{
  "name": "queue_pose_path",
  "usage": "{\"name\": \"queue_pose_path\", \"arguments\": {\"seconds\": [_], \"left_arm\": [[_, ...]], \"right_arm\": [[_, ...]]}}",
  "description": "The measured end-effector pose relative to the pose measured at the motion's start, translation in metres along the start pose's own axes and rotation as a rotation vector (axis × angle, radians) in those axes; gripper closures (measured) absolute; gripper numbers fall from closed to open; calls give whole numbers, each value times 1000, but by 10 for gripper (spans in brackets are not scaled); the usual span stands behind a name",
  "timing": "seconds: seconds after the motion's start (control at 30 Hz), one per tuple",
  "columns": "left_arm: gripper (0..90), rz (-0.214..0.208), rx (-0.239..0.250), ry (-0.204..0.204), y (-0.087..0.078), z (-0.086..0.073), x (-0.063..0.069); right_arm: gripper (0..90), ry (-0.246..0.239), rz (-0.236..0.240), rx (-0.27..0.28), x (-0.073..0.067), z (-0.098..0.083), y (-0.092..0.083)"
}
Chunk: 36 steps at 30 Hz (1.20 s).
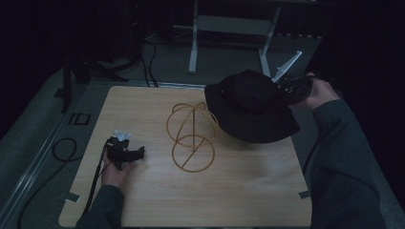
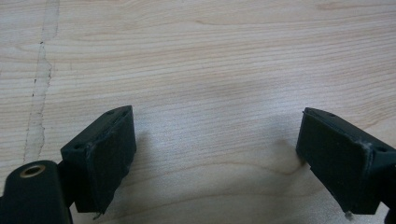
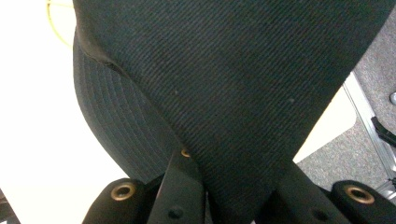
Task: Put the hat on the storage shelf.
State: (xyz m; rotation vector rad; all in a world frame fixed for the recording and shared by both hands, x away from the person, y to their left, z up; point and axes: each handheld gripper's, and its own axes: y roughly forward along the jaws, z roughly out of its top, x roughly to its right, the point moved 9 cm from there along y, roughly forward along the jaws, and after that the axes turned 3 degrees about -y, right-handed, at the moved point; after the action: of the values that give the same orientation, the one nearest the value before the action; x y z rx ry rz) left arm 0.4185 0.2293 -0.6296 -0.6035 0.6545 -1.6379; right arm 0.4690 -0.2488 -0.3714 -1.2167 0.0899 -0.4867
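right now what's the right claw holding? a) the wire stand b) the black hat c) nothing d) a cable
b: the right claw is shut on the black hat, held up beside the wire stand; the right gripper view shows its fabric pinched between the jaws.

Left gripper (image 1: 125,153): near left of scene, low over the table (image 1: 239,191), pointing right; fingers (image 2: 105,156) set wide apart, nothing between them.
Left forearm: enters from the near edge, sleeve to the wrist.
Right gripper (image 1: 286,85): far right, raised; fingers clamped on the hat (image 1: 250,107) fabric.
Right forearm: sleeved, angled up from near right.
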Motion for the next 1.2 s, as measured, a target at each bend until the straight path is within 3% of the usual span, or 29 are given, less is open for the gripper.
{"name": "queue_pose_path", "arguments": {"seconds": [0.4, 1.2], "left_arm": [[123, 0, 1, -1, 0, 0, 0], [123, -1, -4, 2, 0, 0, 0]], "right_arm": [[870, 12, -25, 14, 3, -6, -15], [870, -9, 7, 65, -3, -6, -36]]}}
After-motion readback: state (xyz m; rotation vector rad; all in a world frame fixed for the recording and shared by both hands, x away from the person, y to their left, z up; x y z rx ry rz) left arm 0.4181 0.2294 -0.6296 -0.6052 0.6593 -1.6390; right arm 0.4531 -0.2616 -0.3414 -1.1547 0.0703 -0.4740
